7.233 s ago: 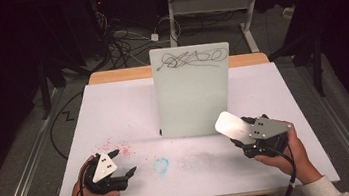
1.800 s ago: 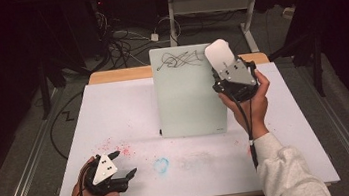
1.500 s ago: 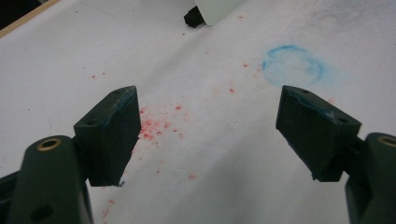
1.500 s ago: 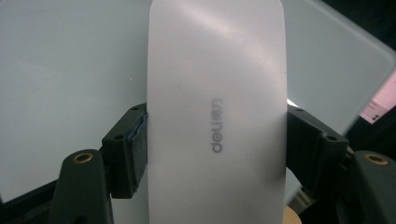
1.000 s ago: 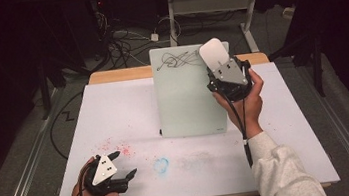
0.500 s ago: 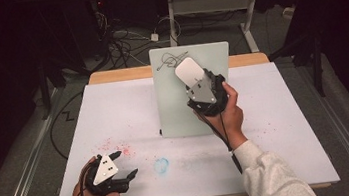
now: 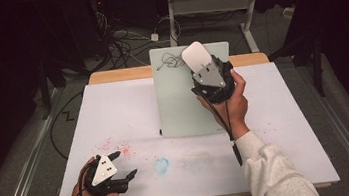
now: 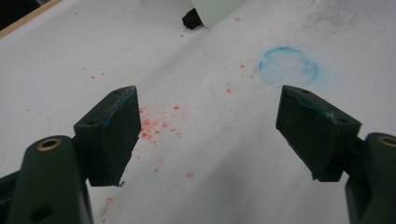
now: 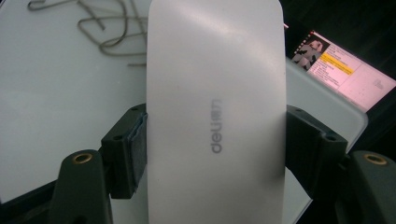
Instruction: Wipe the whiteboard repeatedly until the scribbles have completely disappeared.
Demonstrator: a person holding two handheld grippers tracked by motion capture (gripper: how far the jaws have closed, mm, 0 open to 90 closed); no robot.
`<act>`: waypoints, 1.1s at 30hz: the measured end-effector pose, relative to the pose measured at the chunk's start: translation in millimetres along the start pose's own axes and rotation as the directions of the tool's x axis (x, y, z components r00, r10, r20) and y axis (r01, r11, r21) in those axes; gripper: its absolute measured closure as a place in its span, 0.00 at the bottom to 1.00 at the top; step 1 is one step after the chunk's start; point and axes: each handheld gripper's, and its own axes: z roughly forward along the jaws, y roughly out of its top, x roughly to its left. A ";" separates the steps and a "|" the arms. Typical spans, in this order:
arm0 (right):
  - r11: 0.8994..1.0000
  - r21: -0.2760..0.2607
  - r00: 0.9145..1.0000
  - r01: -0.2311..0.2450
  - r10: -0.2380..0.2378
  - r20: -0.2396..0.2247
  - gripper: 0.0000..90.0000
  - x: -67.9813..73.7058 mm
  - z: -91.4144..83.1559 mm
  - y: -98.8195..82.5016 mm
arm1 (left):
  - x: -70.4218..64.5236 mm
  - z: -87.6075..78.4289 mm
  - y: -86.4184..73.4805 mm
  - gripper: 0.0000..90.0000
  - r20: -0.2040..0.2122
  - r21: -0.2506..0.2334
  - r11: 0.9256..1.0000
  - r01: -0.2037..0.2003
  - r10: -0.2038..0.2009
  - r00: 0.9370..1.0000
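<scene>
Right gripper view: right tongs clamp a smooth, rounded white eraser against the glassy board, scribble at 11 o'clock. Left tongs gape empty over the stained counter.

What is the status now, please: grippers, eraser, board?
Right gripper shut on eraser, up at the board top. Scribble left of eraser, not wiped. Left gripper open, low over table. Nothing in the way.
</scene>
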 end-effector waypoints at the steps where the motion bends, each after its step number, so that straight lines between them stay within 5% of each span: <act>1: 1.000 0.002 1.000 -0.003 0.003 0.003 0.34 0.6 0.5 1.7 | 0.2 -0.2 -0.2 0.24 0.000 -0.001 1.000 0.000 0.000 1.000; 19: 0.995 -0.008 0.991 0.095 -0.095 -0.098 0.34 67.4 2.9 6.5 | -0.1 -0.7 -0.3 0.24 0.008 -0.006 1.000 -0.007 0.007 1.000; 22: 0.995 -0.006 0.990 0.100 -0.100 -0.096 0.34 62.9 2.7 7.5 | -0.1 -1.2 -0.6 0.24 0.008 -0.008 1.000 -0.005 0.005 1.000; 24: 0.994 -0.001 0.993 0.109 -0.109 -0.048 0.34 54.9 3.4 8.3 | 0.3 -1.4 -1.1 0.24 0.007 -0.005 1.000 -0.005 0.005 1.000; 30: 1.000 0.005 0.999 0.012 -0.012 0.048 0.34 22.8 2.8 8.5 | 0.1 -2.0 -1.3 0.24 0.005 -0.003 1.000 -0.004 0.004 1.000; 33: 0.999 0.011 0.998 -0.038 0.037 0.050 0.34 17.1 2.8 8.3 | 0.2 -1.7 -1.2 0.24 0.006 -0.004 1.000 -0.002 0.002 1.000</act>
